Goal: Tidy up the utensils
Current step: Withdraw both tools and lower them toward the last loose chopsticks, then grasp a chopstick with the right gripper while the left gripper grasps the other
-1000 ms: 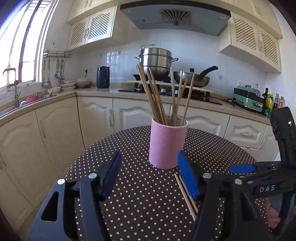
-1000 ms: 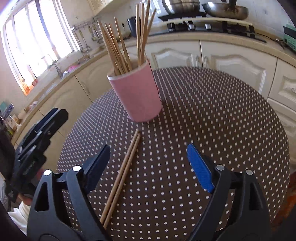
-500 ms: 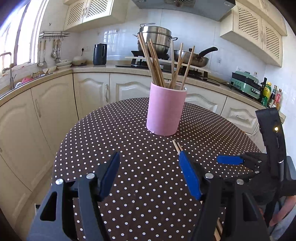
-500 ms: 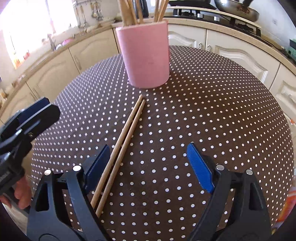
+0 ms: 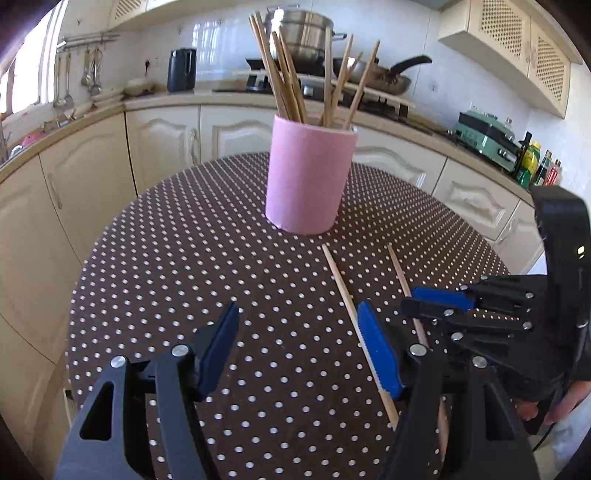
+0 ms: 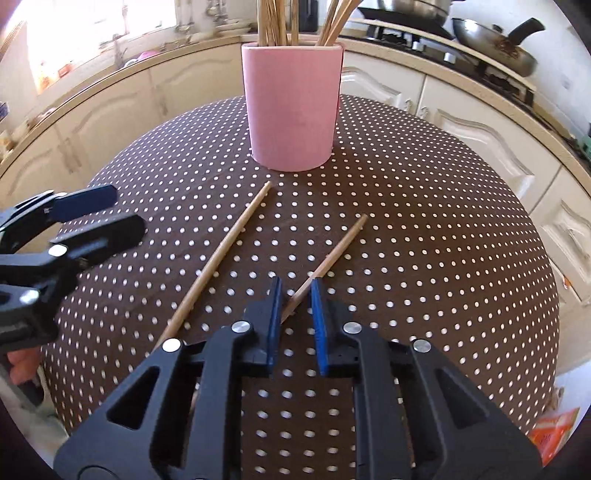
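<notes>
Right wrist view: the right hand-held gripper [image 6: 295,291] points down at the polka-dot surface [image 6: 424,229], its blue pads drawn close together after a quick closing, with one chopstick [image 6: 332,254] running between them; whether the pads actually press on it cannot be told. That chopstick angles away toward 1 o'clock. A second chopstick [image 6: 225,251] lies apart at 11 o'clock, roughly parallel, its far tip near the base of the pink holder [image 6: 293,107]. The holder stands upright at 12 o'clock, full of more chopsticks [image 6: 273,18]. The left hand-held gripper [image 6: 74,221] shows at 9 o'clock.

Left wrist view: the left hand-held gripper [image 5: 299,332] hovers over the surface with its pads spread wide and nothing between them; the loose chopstick [image 5: 343,291] passes just beside its right pad. Beyond the holder, a wok [image 5: 384,79] and a steel pot [image 5: 303,33] sit on the stove.
</notes>
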Demonstrator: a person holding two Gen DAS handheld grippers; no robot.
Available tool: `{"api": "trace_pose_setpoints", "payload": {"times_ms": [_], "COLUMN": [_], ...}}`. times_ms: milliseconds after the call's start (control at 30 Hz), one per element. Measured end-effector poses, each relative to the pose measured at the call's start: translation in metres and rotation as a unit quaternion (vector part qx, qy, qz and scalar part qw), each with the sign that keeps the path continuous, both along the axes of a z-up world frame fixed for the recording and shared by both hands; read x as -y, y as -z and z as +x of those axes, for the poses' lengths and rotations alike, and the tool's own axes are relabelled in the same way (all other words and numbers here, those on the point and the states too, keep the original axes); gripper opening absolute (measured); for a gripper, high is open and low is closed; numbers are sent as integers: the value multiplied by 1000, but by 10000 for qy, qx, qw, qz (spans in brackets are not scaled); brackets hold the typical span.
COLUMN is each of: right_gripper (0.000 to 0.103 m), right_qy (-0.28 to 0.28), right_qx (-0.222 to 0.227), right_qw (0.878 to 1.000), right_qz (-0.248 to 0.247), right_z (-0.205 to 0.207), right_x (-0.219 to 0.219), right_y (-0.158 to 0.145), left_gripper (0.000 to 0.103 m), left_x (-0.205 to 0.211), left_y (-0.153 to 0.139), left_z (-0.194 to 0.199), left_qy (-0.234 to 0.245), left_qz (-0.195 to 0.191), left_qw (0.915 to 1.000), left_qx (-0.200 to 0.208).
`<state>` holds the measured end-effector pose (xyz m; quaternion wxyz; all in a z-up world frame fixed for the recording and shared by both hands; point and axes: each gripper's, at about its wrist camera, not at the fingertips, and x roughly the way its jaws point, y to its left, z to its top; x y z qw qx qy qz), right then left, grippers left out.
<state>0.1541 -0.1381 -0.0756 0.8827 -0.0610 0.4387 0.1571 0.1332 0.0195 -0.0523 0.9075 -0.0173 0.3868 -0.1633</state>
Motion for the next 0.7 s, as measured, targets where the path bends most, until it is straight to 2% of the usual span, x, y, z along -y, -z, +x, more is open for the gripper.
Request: {"api": "trace_pose_setpoints", "payload": {"times_ms": [133,200,300,400,533,700], "right_gripper": [10,10,10,10,10,10], "right_qy": [-343,-413,-388,-347,-146,-186], "right_qx": [-316,-440,-770,-1217,-1933,-2347], "right_qw": [9985,9978,9958,9918,9810,9719], "right_qz": [277,263,299,164,129,27], "right_z": [4,9,18,32,57,79], "right_x": [15,20,27,29,34,24], "right_y": [-4,-6,-11,-15,-15,-27], "left_gripper": [66,66,66,66,66,66], "left_x": [14,23,36,44,57,67], "left_y": [6,8,11,14,13,14], "left_z": [12,17,28,41,58,77], "left_qy": [92,175,161,199,236,148], "left_qz": [64,143,466,498,765,862], "left_qw": [9990,9979,9948,9883,9773,9611], "left_qx": [-428,-608,-892,-1428,-1963,-2621]}}
